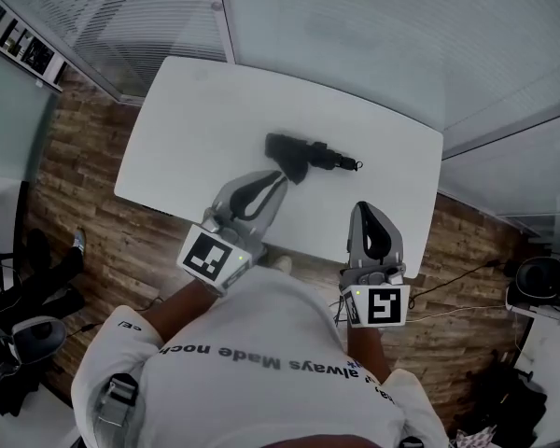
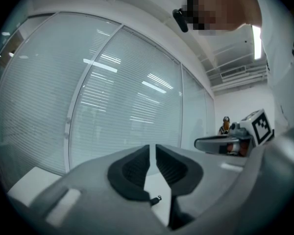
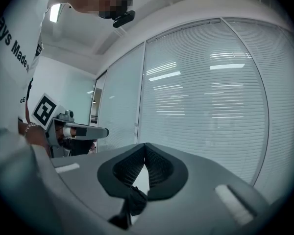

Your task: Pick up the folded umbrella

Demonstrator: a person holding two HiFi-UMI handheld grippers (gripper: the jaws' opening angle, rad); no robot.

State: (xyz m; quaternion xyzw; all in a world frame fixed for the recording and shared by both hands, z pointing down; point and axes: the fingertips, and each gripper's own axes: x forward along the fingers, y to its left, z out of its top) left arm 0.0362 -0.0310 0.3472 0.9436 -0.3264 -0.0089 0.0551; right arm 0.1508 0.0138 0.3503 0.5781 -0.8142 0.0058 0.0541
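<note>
Glass walls with lowered blinds [image 1: 355, 26] closed off the far side of the room, and a wood-plank floor [image 1: 84, 157] ran beneath them. A white tabletop [image 1: 196, 129] stood on that floor, angled across the head view. The person stood at its near edge in a white shirt [image 1: 261, 343] with dark lettering.

The left gripper [image 1: 282, 177] reached out over the tabletop, its marker cube [image 1: 213, 258] at the near edge. In its own view the left gripper [image 2: 152, 148] had its fingers [image 2: 132, 168] a narrow slit apart at the tips, with nothing between them. The right gripper [image 1: 364, 208] pointed out over the near right part of the tabletop. In its own view the right gripper [image 3: 145, 146] had its fingers [image 3: 161, 168] closed tip to tip, holding nothing. Each gripper also showed at the edge of the other's view, level with it.

The folded umbrella [image 1: 308, 155], black and compact, lay flat near the middle of the tabletop with its handle end toward the right. It sat just beyond the tips of the left gripper and further from the right gripper, and neither one held it.
</note>
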